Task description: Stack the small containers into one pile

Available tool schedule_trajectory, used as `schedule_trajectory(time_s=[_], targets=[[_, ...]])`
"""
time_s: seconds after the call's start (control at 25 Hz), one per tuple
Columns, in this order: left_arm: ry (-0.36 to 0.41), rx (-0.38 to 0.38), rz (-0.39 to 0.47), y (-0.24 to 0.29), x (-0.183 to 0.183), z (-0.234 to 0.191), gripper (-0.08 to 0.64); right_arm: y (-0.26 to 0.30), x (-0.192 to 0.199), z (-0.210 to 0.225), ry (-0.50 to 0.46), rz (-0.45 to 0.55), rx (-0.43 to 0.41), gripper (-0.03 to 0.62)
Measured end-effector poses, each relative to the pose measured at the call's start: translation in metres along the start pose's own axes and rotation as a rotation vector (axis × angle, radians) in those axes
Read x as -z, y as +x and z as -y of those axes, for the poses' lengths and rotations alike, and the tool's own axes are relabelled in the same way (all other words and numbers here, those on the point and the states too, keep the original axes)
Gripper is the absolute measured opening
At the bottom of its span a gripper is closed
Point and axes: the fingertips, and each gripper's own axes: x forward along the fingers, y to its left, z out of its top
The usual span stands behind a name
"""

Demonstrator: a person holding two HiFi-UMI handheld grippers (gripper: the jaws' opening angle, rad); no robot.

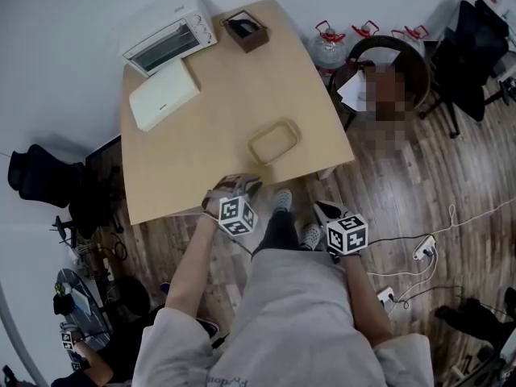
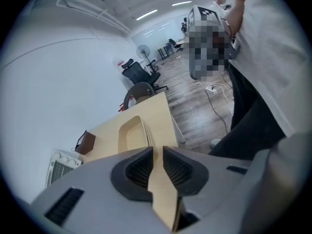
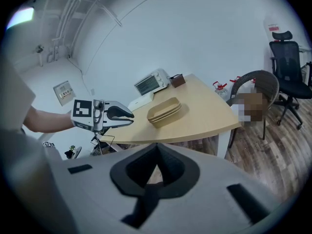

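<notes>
The stacked containers [image 1: 273,141] lie just ahead of the left gripper [image 1: 239,185] (jaws narrowly apart, empty); the right gripper [image 1: 325,210] is closed, farther back

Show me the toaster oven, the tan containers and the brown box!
Toaster oven [image 1: 164,43], head view, on its glass door.
Tan containers [image 1: 274,141], head view, inside the top one.
Brown box [image 1: 246,31], head view, its open top.
</notes>
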Motion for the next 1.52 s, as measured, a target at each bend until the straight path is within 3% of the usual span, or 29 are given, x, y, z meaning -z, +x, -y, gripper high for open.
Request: schedule_trajectory(time_s=[0.32, 0.52, 0.64, 0.8, 0.96, 1.52], targets=[[-0.623, -0.147, 0.126, -0.017, -0.050, 0.007, 0.061, -0.001, -0.016, -0.004, -0.055, 0.038, -0.003, 0.006], [-1.025, -0.194, 0.281, -0.038, -0.065, -0.012, 0.061, 0.005, -0.022, -0.010, -0.070, 0.063, -0.009, 0.006], [-1.180, -0.215, 0.284, -0.050, -0.055, -0.010, 0.061, 0.008, -0.022, -0.013, -0.071, 0.078, -0.009, 0.005], [-1.228, -0.260, 0.164, -0.058, -0.028, 0.005, 0.060, 0.012, -0.020, -0.019, -0.084, 0.071, -0.016, 0.005], [-1.238, -0.263, 0.147, -0.059, -0.024, 0.009, 0.057, 0.015, -0.021, -0.022, -0.089, 0.072, -0.027, 0.006], [-1.247, -0.305, 0.250, -0.077, -0.034, 0.003, 0.048, 0.010, -0.024, -0.025, -0.098, 0.093, -0.013, 0.005]])
